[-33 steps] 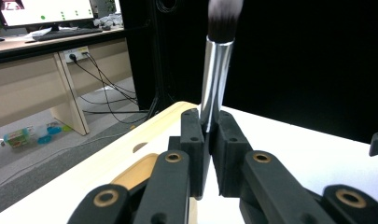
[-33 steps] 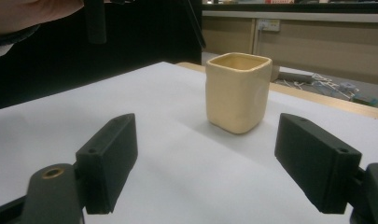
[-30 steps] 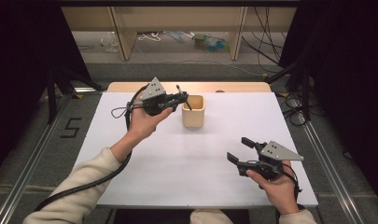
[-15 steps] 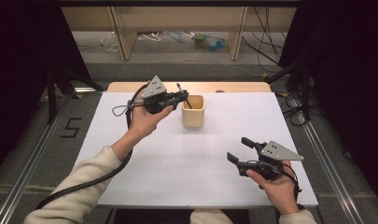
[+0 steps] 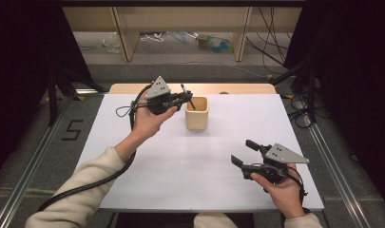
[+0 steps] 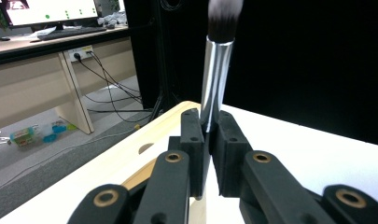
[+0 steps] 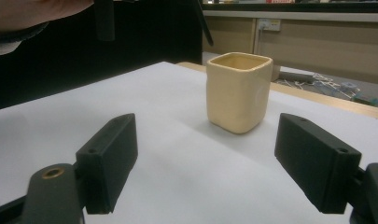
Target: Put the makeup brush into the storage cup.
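1. Currently the left gripper (image 5: 183,97) is sitting in the upper middle of the high view, just left of the cup (image 5: 197,113), with its jaws clamping a brush (image 6: 214,79).
2. From the left gripper view, the brush is standing upright between the pads (image 6: 192,140), silver ferrule in the frame's centre, bristle head at the top edge.
3. From the high view, the brush's thin dark handle is slanting down from the jaws toward the cup's mouth; its lower end is lying at or just inside the rim, and I cannot tell whether it is touching the cup.
4. From the right gripper view, the handle tip is hanging at the top of the frame, over the cup's near rim.
5. The right gripper (image 5: 245,152) is idling at the lower right of the high view, jaws standing wide apart, holding nothing, well apart from the cup.
6. The cup is standing upright on the white table (image 5: 180,171), centre of the high view, and seems empty otherwise.
7. Judgement on progress: the pickup is looking done and the brush is poised over the cup, so the work is running past its midpoint.
8. Remaining, as I am reading it: lowering the handle fully into the cup, opening the left jaws, and drawing the gripper clear without tipping the cup.
9. Risk: the brush is top-heavy, so it may be leaning hard on the rim once released.
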The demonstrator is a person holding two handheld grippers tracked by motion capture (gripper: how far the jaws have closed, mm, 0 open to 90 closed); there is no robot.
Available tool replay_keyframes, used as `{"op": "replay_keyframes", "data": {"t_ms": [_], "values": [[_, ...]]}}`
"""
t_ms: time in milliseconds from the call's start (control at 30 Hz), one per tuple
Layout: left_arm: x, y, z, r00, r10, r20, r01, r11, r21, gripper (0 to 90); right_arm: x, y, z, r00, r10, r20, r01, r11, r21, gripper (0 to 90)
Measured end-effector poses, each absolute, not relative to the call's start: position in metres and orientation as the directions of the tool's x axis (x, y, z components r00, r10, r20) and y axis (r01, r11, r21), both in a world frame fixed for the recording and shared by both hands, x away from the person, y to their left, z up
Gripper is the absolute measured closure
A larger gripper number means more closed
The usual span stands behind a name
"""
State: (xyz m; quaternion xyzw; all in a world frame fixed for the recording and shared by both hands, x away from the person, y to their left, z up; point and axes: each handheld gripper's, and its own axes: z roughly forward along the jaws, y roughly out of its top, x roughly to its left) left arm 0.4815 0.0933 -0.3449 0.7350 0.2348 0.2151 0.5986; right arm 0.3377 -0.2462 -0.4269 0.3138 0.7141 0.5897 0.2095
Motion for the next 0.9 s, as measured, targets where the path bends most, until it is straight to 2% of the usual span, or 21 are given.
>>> {"op": "replay_keyframes", "data": {"t_ms": [900], "values": [[0.493, 0.089, -0.346, 0.787, 0.616, 0.042, 0.093, -0.185, 0.978, 83.6, 0.338, -0.247, -0.427, -0.712, 0.7, 0.063, 0.202, 0.118, 0.972, 22.3]]}}
